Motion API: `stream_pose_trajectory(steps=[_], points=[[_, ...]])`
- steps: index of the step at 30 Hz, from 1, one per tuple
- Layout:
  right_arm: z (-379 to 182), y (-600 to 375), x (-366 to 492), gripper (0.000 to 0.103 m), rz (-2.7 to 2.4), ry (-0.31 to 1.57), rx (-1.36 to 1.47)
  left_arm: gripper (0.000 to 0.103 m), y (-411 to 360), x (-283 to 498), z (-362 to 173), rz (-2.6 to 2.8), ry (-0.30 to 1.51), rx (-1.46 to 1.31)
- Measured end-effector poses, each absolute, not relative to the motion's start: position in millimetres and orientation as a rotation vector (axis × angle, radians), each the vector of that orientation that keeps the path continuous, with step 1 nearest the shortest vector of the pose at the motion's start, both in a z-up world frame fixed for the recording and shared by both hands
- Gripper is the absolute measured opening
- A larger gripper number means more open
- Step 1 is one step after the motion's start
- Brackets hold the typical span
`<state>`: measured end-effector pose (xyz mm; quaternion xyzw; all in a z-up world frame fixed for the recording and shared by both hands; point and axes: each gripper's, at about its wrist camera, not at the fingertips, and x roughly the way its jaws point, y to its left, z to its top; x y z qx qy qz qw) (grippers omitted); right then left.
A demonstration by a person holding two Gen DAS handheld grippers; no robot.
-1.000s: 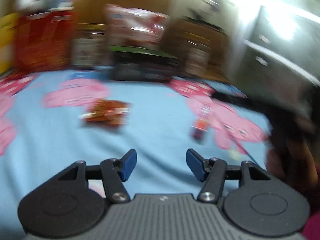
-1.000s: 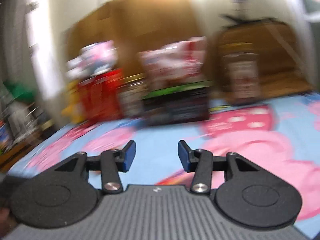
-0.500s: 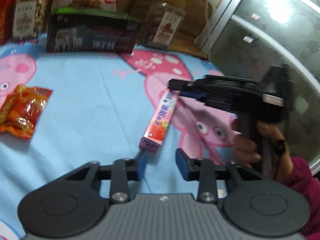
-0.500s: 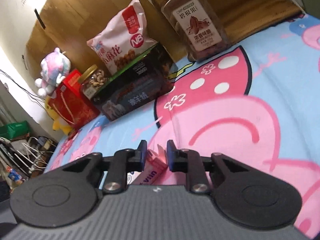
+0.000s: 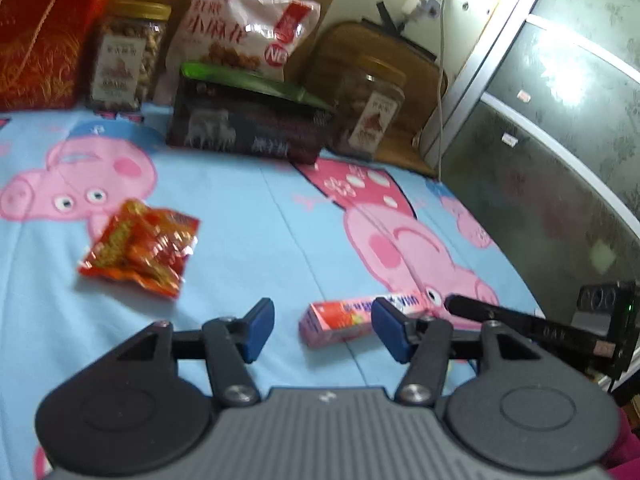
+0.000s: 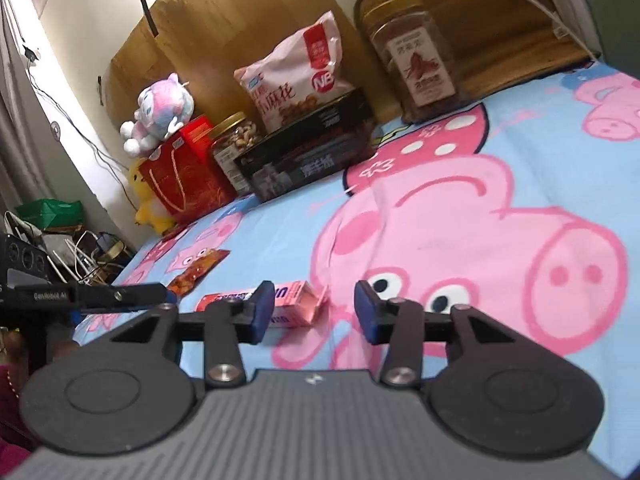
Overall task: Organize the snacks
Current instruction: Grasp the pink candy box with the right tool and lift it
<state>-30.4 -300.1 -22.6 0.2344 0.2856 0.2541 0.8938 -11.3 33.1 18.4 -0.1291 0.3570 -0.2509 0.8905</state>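
Both claws have just been opening and now stand moderately wide, gripping nothing. In the left wrist view the left claw [image 5: 322, 330] hovers over the blue bed sheet [image 5: 248, 216], with the pink candy stick [image 5: 352, 318] lying flat just past its right pad, apparently untouched, and the red snack packet [image 5: 140, 248] well apart at 10 o'clock. In the right wrist view the right claw [image 6: 314, 312] has the stick's end [image 6: 296, 304] just behind its left pad at 10 o'clock; contact is unclear.
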Motion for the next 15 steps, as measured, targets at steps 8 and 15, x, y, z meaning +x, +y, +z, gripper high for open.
stream_pose_trajectory(steps=[8, 15], points=[[-18.0, -265.9, -44.8, 0.048, 0.487, 0.534, 0.247, 0.055, 24.2, 1.1, 6.2, -0.517, 0.807, -0.314], [-23.3, -246.9, -33.5, 0.048, 0.487, 0.543, 0.156, 0.051, 8.5, 3.5, -2.2, -0.540, 0.846, -0.293]])
